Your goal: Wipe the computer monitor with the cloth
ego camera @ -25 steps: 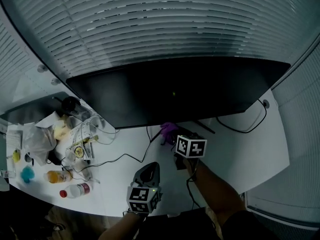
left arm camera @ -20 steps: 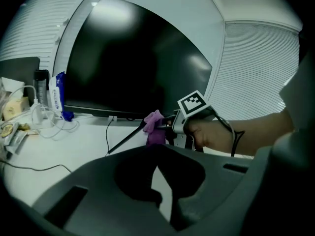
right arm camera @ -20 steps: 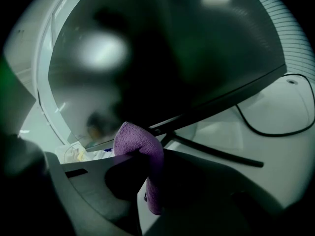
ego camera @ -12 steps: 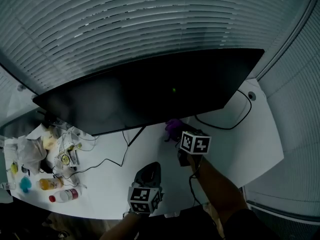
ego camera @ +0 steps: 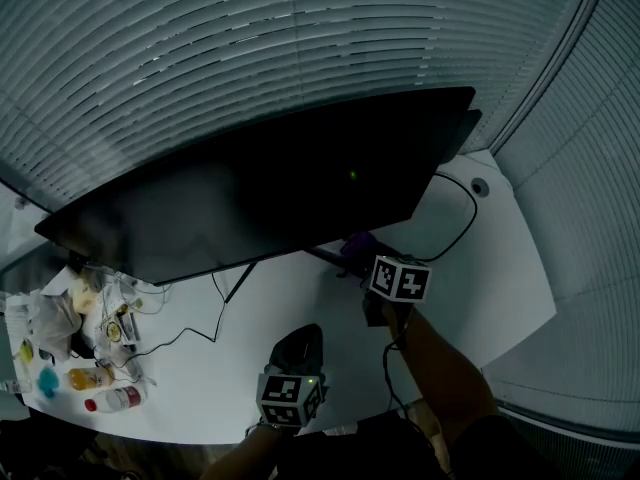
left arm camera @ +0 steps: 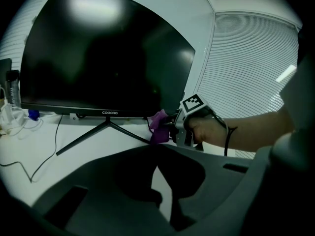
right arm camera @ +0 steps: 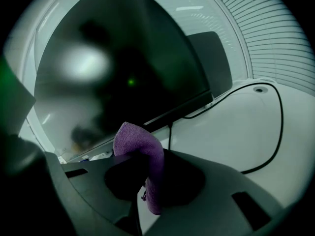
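Moved: the right gripper (ego camera: 368,260) has risen up and to the right, taking the cloth (ego camera: 358,244) closer to the monitor's (ego camera: 270,198) lower edge; the monitor sits further left in the head view than before, and the left gripper (ego camera: 298,346) has barely shifted.
Progress: the cloth is picked up and carried to the screen, but no view shows it pressed on the glass. Judging by this, the wiping itself has not started and the whole screen is left to do.
Cloth: purple, bunched, standing up out of the right jaws, just below the monitor's bottom bezel near its right end and above the desk (ego camera: 300,298).
Right fingers (right arm camera: 206,191): clamped on the cloth's lower part; its folded top pokes forward past the tips and a loose end hangs down between them.
Left gripper: low over the desk's near edge, well apart from the cloth, its jaws drawn almost together with only a thin slit, holding nothing.
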